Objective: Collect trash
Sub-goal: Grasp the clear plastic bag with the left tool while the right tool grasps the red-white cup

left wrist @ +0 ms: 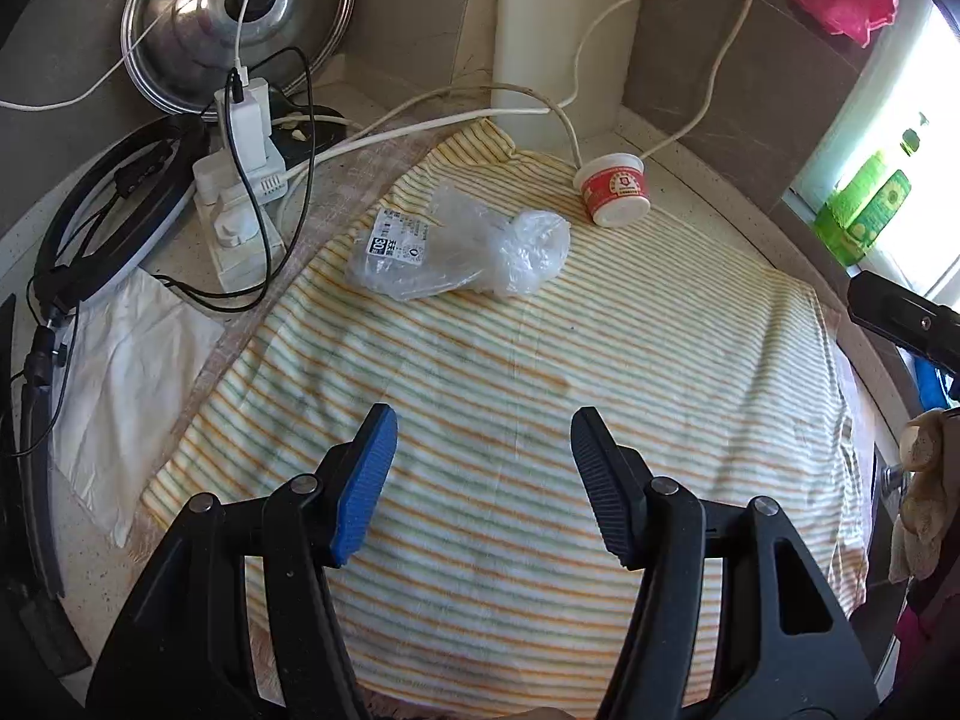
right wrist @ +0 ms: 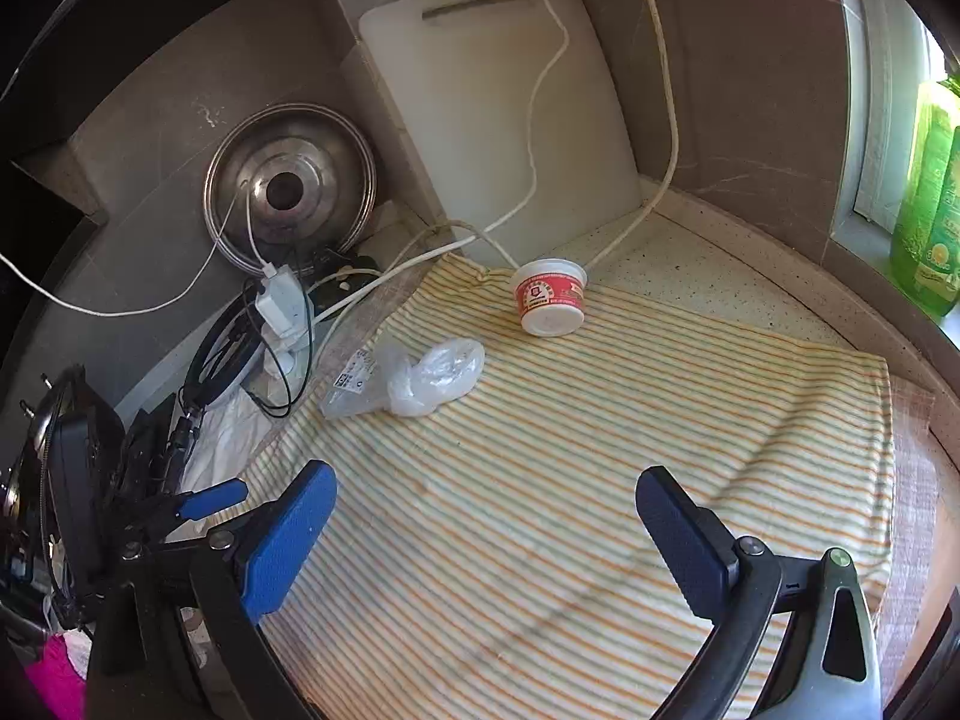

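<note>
Both grippers hover low in frame over the yellow-striped cloth (left wrist: 540,420), the left gripper (left wrist: 483,480) and right gripper (right wrist: 486,540) spread wide, holding nothing. The crumpled clear plastic bag (left wrist: 462,252) lies upper centre, near the cloth's far-left edge; the red-and-white paper cup (left wrist: 613,189) lies tipped at the far edge, bare cloth between

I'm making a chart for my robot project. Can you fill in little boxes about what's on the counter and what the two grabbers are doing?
trash 1: crumpled clear plastic bag on the striped cloth
trash 2: red and white cup, upside down, at the cloth's far edge
left gripper: open, empty, over the cloth
right gripper: open, empty
nearby: power strip, pot lid, cutting board
</note>
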A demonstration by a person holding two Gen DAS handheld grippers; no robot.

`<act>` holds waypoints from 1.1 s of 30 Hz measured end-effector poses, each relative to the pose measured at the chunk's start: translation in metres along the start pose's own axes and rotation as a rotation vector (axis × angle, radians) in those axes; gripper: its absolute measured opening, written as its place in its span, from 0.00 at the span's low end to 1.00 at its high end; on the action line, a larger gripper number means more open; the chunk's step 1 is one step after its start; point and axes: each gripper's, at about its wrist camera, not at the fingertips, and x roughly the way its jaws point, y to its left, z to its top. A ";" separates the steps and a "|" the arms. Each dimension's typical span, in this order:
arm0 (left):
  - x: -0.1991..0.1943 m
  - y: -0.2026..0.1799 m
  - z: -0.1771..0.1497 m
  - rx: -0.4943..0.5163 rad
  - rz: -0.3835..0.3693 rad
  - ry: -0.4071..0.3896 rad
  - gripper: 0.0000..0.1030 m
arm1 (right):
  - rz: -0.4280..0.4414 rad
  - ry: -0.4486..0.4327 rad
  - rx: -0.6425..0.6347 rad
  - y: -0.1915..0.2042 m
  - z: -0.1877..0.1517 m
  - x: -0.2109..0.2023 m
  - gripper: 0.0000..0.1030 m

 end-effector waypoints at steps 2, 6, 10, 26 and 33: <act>0.010 0.000 0.011 -0.026 -0.001 0.008 0.60 | 0.018 0.011 0.005 -0.008 0.011 0.011 0.98; 0.027 -0.002 0.029 -0.066 -0.001 0.019 0.60 | 0.044 0.036 0.006 -0.021 0.033 0.036 0.98; 0.048 -0.005 0.046 -0.095 0.007 0.038 0.60 | 0.058 0.069 -0.001 -0.029 0.052 0.063 0.97; 0.119 -0.008 0.087 -0.185 0.047 0.124 0.60 | 0.072 0.168 0.053 -0.057 0.096 0.161 0.97; 0.146 -0.010 0.095 -0.193 0.068 0.145 0.66 | 0.064 0.210 0.069 -0.064 0.103 0.192 0.97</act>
